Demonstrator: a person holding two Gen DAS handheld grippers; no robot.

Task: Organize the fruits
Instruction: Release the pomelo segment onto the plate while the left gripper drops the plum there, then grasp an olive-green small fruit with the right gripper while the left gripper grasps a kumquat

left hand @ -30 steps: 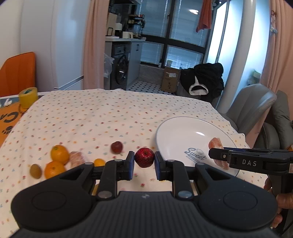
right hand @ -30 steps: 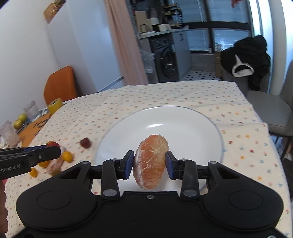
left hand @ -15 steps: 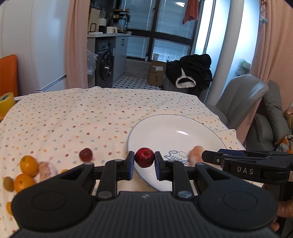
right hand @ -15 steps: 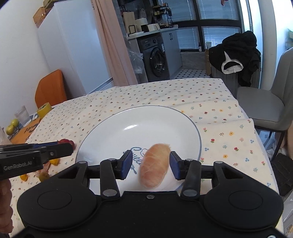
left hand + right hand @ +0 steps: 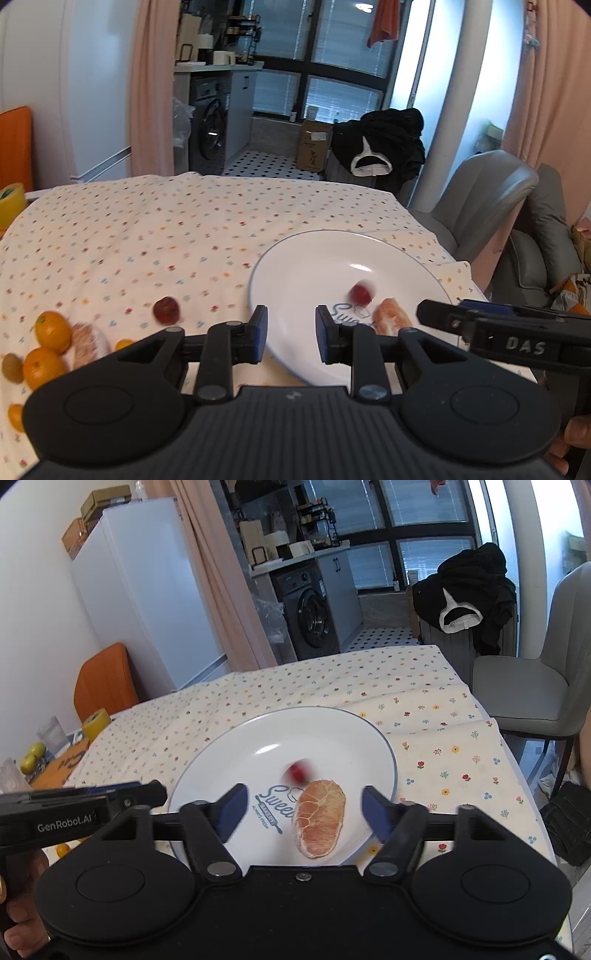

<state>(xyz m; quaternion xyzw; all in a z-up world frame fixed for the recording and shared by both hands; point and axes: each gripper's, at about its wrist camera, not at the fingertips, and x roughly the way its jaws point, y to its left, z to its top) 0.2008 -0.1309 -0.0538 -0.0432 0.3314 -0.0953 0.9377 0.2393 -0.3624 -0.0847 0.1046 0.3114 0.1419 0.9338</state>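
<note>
A white plate (image 5: 306, 258) (image 5: 332, 734) lies on the flowered tablecloth. On it rest a peeled pomelo segment (image 5: 319, 821) (image 5: 391, 321) and a small red fruit (image 5: 297, 770) (image 5: 361, 291), blurred as if moving. My left gripper (image 5: 290, 332) is open and empty over the plate's near left rim. My right gripper (image 5: 301, 812) is open wide, its pads either side of the pomelo segment without touching it. On the cloth to the left lie another dark red fruit (image 5: 167, 309), oranges (image 5: 53, 330), a peeled segment (image 5: 88, 343) and a kiwi (image 5: 12, 367).
A grey chair (image 5: 484, 199) (image 5: 535, 686) stands at the table's right side. A yellow tape roll (image 5: 96, 720), a glass (image 5: 51, 733) and green fruits (image 5: 31, 757) sit at the far left. The table's right edge runs close to the plate.
Both grippers opened. The left let go of the red fruit, which now lies on the plate. The right released the pomelo segment onto the plate and opened wider.
</note>
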